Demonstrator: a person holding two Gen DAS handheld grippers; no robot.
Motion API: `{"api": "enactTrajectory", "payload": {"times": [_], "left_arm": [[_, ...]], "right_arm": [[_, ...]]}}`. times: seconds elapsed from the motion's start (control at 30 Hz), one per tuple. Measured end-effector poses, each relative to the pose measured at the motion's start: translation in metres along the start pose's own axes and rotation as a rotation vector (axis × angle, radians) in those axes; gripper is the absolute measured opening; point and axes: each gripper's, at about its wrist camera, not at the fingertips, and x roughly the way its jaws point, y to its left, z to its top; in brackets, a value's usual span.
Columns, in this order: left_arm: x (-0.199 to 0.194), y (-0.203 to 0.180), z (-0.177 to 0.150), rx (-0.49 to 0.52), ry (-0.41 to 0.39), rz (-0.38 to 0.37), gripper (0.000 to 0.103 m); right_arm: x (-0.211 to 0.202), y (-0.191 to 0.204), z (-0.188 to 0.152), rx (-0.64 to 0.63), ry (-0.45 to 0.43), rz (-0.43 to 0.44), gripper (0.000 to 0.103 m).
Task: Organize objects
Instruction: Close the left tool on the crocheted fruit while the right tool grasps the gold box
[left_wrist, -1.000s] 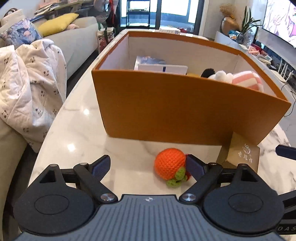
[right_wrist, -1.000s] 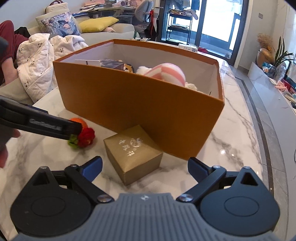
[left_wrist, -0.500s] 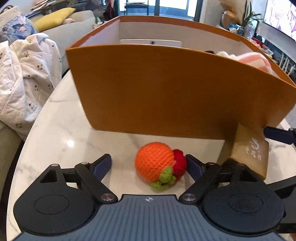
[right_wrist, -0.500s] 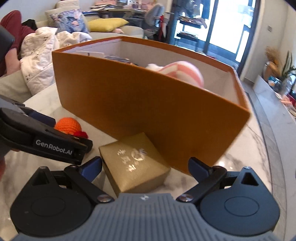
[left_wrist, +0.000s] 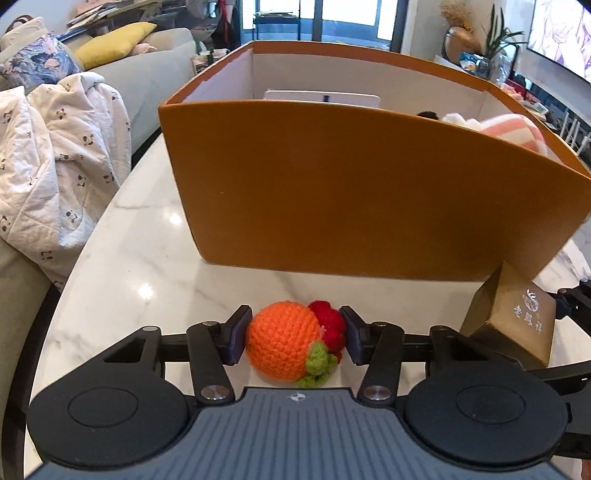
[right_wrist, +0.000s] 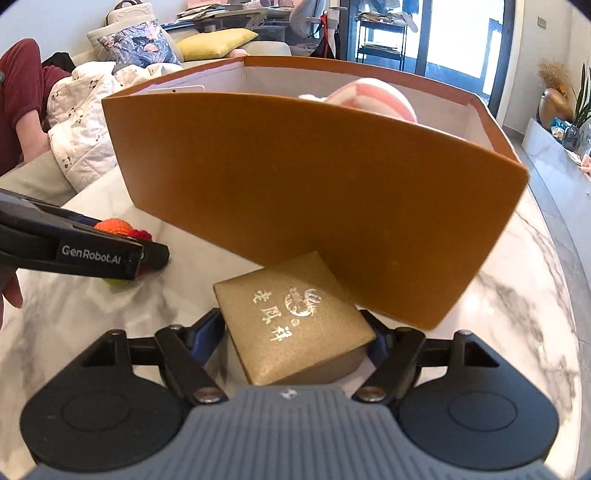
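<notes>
Both claws closing on small things in front of an orange box on a marble table.

Left claw closing, pads already touching either side of a crocheted orange ball with red and green knitted bits, resting on the white veined table. Right claw closing too, pads against the sides of a gold box, textured, square, silver characters on its lid, lying tilted on the table with its far corner just against the big box. Tall orange cardboard box, white inside, standing right behind both and blocking the way forward; inside it a pink-and-white striped plush and a flat white packet. Left of the table, a rumpled white quilt with small prints, draped over a grey sofa with a yellow cushion.
</notes>
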Motion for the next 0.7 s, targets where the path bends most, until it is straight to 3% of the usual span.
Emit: {"api": "enactTrajectory", "payload": {"times": [0.23,0.7], "left_arm": [[-0.011,-0.006,-0.004,0.013,-0.003,-0.015,0.059],[-0.071,-0.021,0.004,0.081,-0.175,0.000,0.059]], "right_arm": [[-0.012,-0.002,-0.004,0.006,-0.004,-0.010,0.077],[-0.079,0.006,0.002,0.020,-0.119,-0.029,0.077]]}}
